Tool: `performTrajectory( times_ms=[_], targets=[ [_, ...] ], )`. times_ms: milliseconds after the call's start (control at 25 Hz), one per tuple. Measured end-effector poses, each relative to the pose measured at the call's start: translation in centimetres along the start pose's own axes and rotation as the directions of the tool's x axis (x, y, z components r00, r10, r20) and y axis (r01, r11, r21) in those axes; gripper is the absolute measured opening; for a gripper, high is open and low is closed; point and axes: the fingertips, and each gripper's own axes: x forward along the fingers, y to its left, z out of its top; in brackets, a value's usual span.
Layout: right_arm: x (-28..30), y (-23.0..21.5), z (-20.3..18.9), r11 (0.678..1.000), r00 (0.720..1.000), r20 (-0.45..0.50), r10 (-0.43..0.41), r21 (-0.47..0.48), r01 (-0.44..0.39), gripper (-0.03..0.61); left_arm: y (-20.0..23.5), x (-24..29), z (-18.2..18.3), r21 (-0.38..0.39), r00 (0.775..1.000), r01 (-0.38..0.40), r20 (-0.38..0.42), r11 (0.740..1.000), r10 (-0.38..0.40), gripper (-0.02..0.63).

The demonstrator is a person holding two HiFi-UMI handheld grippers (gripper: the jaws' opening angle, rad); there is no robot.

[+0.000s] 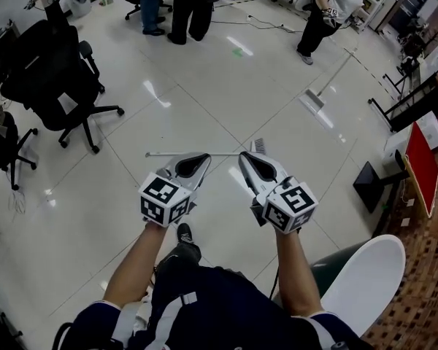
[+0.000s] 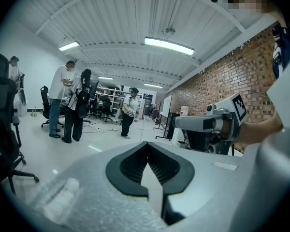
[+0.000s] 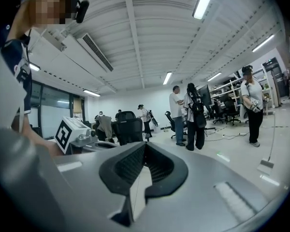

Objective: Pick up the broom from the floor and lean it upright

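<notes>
The broom lies flat on the pale tiled floor just ahead of me in the head view. Its thin handle point(image 1: 177, 154) runs left to right, and its small brush head point(image 1: 258, 146) is at the right end. My left gripper point(image 1: 206, 157) hovers over the handle's middle, shut and empty. My right gripper point(image 1: 243, 157) hangs beside the brush head, also shut with nothing in it. In the left gripper view the left gripper point(image 2: 147, 144) has its jaws meeting at the tip. In the right gripper view the right gripper point(image 3: 144, 144) looks the same. Neither gripper view shows the broom.
Black office chairs point(image 1: 58, 86) stand at the left. Several people point(image 1: 190, 6) stand at the far side. A second long-handled floor tool point(image 1: 315, 99) is near a person at the upper right. A black stand point(image 1: 376, 181), a red board point(image 1: 420, 168) and a white rounded seat point(image 1: 365, 283) crowd the right.
</notes>
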Motion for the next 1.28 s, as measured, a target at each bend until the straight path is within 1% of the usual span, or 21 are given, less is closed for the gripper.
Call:
performTrajectory(
  times_ms=[200, 440, 640, 760, 920, 1040, 1200, 1280],
  targets=[
    [6.7, 0.2, -0.4, 0.999, 0.999, -0.052, 0.010, -0.039, -0.012, 0.006, 6.7, -0.4, -0.1, -0.038, 1.000, -0.022, 0.016, 0.999, 0.023, 0.000],
    [12.6, -1.0, -1.0, 0.998, 0.994, -0.102, 0.040, -0.053, -0.046, 0.006, 12.1, -0.4, -0.6, -0.058, 0.998, -0.060, 0.005, 0.996, 0.061, 0.000],
    [18.0, -2.5, -2.1, 0.992, 0.984, -0.143, 0.108, -0.046, -0.115, 0.006, 17.5, 0.2, -1.5, -0.081, 0.991, -0.137, -0.017, 0.987, 0.136, 0.000],
    [21.6, -3.8, -2.8, 0.985, 0.974, -0.160, 0.159, -0.037, -0.167, 0.006, 21.2, 0.9, -2.4, -0.093, 0.978, -0.206, -0.048, 0.974, 0.202, 0.000],
    [26.7, -4.9, -4.3, 0.963, 0.947, -0.194, 0.257, -0.034, -0.268, 0.006, 25.4, 1.5, -4.7, -0.117, 0.952, -0.303, -0.084, 0.946, 0.294, 0.000],
    [30.7, -5.6, -6.1, 0.946, 0.926, -0.214, 0.311, -0.030, -0.324, 0.006, 29.1, 2.1, -6.8, -0.121, 0.930, -0.361, -0.120, 0.925, 0.347, 0.000],
    [35.6, -5.4, -10.6, 0.917, 0.880, -0.300, 0.369, -0.036, -0.397, 0.006, 33.9, 2.2, -10.8, -0.135, 0.903, -0.417, -0.178, 0.899, 0.392, 0.000],
    [37.7, -4.8, -13.5, 0.904, 0.854, -0.343, 0.391, -0.033, -0.427, 0.006, 35.8, 1.9, -13.5, -0.138, 0.893, -0.431, -0.207, 0.892, 0.399, 0.000]
  ],
)
